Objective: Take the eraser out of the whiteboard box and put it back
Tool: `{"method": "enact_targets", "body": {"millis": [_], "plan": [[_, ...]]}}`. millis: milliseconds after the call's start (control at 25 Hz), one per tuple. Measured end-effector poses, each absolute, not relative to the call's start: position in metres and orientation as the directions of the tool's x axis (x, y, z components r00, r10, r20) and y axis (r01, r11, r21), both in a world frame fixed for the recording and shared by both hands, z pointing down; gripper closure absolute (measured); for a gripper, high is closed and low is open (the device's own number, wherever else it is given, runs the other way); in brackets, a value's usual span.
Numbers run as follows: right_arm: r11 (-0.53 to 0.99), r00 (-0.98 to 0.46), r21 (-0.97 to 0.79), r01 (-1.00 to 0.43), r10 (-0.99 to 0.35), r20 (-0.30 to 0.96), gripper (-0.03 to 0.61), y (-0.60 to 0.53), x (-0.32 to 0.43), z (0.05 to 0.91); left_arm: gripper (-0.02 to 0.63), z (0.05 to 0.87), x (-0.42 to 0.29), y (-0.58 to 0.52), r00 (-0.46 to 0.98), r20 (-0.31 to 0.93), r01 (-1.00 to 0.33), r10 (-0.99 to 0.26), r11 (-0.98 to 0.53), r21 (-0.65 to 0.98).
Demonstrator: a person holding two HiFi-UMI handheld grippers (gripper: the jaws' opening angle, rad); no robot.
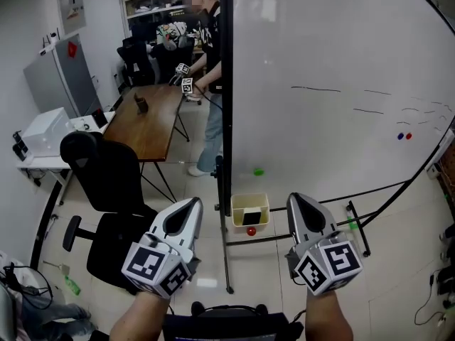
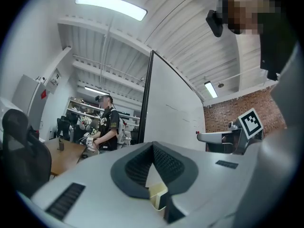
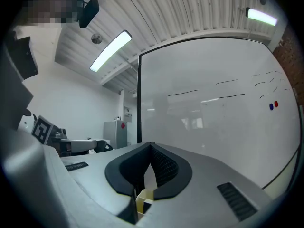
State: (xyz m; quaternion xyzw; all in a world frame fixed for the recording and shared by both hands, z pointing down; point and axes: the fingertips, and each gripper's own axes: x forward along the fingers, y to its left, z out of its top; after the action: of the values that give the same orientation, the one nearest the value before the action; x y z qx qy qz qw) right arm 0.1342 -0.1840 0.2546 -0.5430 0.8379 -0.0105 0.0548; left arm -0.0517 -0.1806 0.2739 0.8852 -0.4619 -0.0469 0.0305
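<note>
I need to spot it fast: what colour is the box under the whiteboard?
Pale yellow. The box shows best in the head view.

Fingers [image 2: 169, 166] together, whiteboard [image 2: 167, 112] ahead, yellow box [image 2: 158, 194] below

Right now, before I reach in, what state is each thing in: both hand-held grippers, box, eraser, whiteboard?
Left hand-held gripper: shut, empty.
Right hand-held gripper: shut, empty.
Box: upright, top open.
Eraser: inside the box, not yet taken out.
Whiteboard: upright, a few marker lines on it.
</note>
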Motion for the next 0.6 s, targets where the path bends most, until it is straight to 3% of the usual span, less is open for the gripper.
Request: {"method": "enact_targets", "body": {"millis": [240, 360, 600], "plan": [[0.406, -0.402, -0.052, -0.912, -0.913, -0.072, 0.548, -0.201, 0.118, 0.248, 0.586, 0.263, -0.062, -0.199, 0.558, -0.091, -0.820, -0.825, -0.565, 0.094], [0.421, -0.418, -0.044, -0.906, -0.906, -0.062, 0.491, -0.209, 0.111, 0.247, 0.586, 0.261, -0.067, -0.205, 0.532, -0.099, -0.837, -0.841, -0.540, 0.086], [0.438, -0.435, -0.030, -0.899, -0.898, -0.069, 0.459, -0.223, 0.103, 0.242, 0.583, 0.254, -0.083, -0.220, 0.479, -0.127, -0.868, -0.869, -0.490, 0.081]]}}
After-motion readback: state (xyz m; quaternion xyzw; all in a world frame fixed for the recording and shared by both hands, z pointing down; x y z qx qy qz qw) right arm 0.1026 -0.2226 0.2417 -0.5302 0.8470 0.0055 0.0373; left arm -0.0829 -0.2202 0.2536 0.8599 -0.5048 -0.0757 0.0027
